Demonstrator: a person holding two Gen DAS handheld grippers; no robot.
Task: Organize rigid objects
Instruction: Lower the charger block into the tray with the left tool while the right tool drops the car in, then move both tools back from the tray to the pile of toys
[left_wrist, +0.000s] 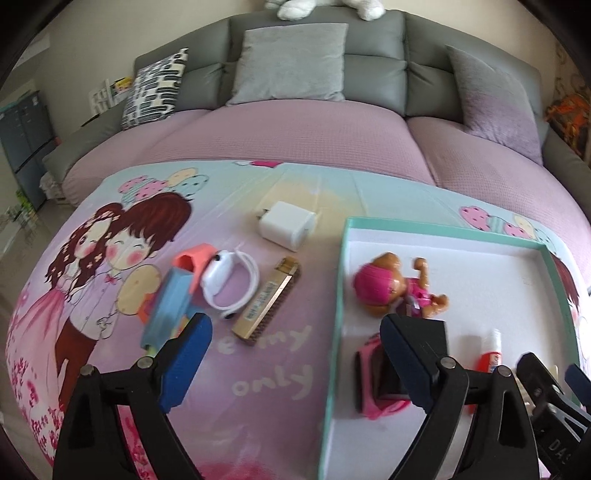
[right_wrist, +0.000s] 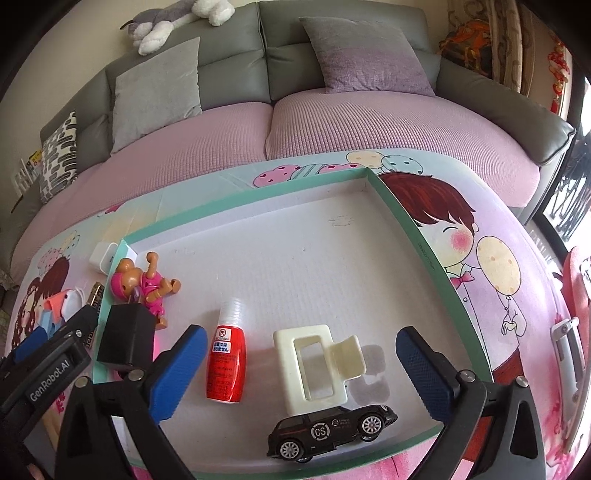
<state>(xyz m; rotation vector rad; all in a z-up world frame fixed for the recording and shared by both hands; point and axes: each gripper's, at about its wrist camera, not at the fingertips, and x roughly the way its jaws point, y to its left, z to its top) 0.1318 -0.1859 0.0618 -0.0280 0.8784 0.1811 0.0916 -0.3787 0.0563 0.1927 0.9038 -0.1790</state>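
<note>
A shallow white tray with a teal rim (left_wrist: 341, 280) lies on a cartoon-print cloth. My left gripper (left_wrist: 295, 365) is open and straddles the tray's left rim. Its right finger (left_wrist: 410, 358) partly hides a pink toy car (left_wrist: 373, 384) on the tray floor. A pink toy figure (left_wrist: 399, 288) lies just beyond. My right gripper (right_wrist: 301, 373) stands open over the tray (right_wrist: 424, 251). A red glue bottle (right_wrist: 226, 362) and a cream hair claw clip (right_wrist: 317, 365) lie between its fingers, untouched. A black toy car (right_wrist: 332, 432) sits by the near rim.
Outside the tray on the cloth lie a white charger (left_wrist: 286, 225), a white band (left_wrist: 229, 284), a gold harmonica (left_wrist: 266, 302) and a blue-orange toy (left_wrist: 173, 299). A sofa with cushions (left_wrist: 291, 62) runs behind the table. A pink and white object (right_wrist: 569, 332) sits at far right.
</note>
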